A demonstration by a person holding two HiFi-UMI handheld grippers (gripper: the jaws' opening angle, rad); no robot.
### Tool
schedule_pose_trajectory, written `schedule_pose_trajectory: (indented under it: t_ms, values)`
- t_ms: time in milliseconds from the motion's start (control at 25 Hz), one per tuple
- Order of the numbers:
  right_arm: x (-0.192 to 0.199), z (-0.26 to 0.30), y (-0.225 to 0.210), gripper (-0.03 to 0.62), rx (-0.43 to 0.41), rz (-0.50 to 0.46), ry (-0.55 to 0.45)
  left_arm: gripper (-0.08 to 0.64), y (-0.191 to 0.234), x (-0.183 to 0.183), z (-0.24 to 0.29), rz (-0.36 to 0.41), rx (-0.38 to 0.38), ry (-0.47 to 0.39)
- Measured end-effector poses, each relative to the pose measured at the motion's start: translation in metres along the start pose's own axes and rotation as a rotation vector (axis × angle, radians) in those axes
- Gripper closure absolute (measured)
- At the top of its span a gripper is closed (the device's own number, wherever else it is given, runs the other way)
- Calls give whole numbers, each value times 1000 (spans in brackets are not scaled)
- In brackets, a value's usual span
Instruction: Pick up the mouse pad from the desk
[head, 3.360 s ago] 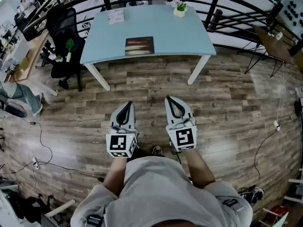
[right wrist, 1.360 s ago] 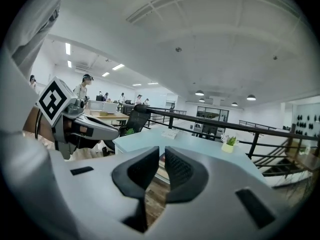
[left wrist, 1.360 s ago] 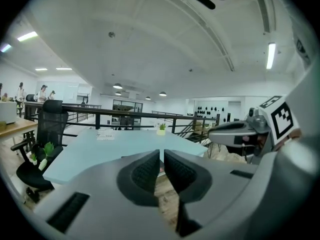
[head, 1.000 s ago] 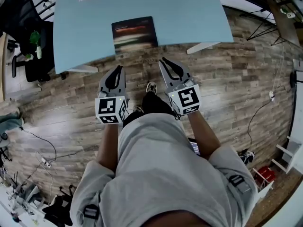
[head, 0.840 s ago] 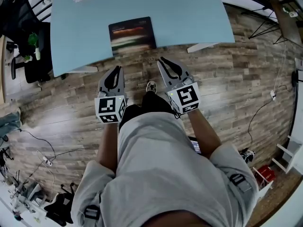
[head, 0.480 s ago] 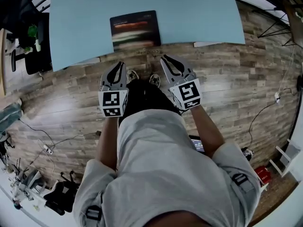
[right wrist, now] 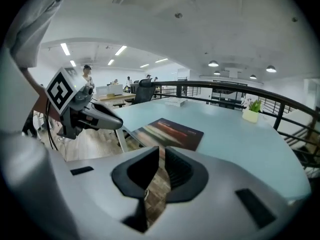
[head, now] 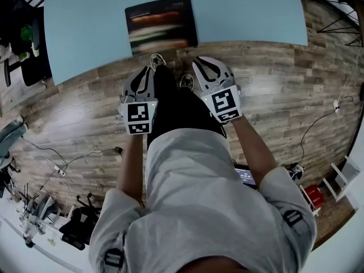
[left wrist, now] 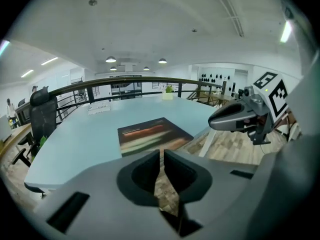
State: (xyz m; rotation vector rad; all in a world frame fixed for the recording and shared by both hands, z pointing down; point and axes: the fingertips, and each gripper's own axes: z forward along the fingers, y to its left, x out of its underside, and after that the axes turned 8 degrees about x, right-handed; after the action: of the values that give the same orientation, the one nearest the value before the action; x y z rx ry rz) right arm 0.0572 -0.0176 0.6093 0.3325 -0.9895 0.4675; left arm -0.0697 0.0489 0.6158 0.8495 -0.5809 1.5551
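The mouse pad [head: 161,23], dark with a red and pale streaked print, lies flat near the front edge of the light blue desk [head: 85,33]. My left gripper [head: 144,71] and right gripper [head: 199,61] hang side by side over the wood floor, just short of that edge, both pointing at the pad. In the left gripper view the pad [left wrist: 152,135] lies straight beyond the jaws of the left gripper [left wrist: 161,156], which stand together with nothing between them. In the right gripper view the pad [right wrist: 169,132] sits ahead of the right gripper [right wrist: 161,155], also empty with its jaws together.
A black office chair [head: 25,44] stands at the desk's left end. A small potted plant [right wrist: 250,115] and papers [left wrist: 100,109] sit at the far side of the desk, with a black railing [left wrist: 125,83] behind. Cables [head: 57,169] trail on the floor at the left.
The person has stepped up to the desk, so the pad looks closer and larger. Both grippers have sunk and come nearer the desk's front edge; their jaws look unchanged.
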Motion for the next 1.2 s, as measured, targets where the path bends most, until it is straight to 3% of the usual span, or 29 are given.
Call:
schedule_pose_trajectory:
  t_ms: [120,400,600,800,960,1200]
  values:
    - [20,12,3,549,16,-90,40,520,7,6,16,100,-22,34]
    - [43,44,6,540,41,-293,74,520,19,27,45,427,-75,182]
    - [49,62,18,526,34,-527,83,511,20,37,53,623,-86,264]
    - [53,80,26,486,42,-722,106,452,30,46,60,699,-101,314]
    - [56,87,28,476,46,-769,132,406,33,50,67,751,-87,355]
    - [60,96,28,455,48,-807,162,394,37,49,74,756,-69,365]
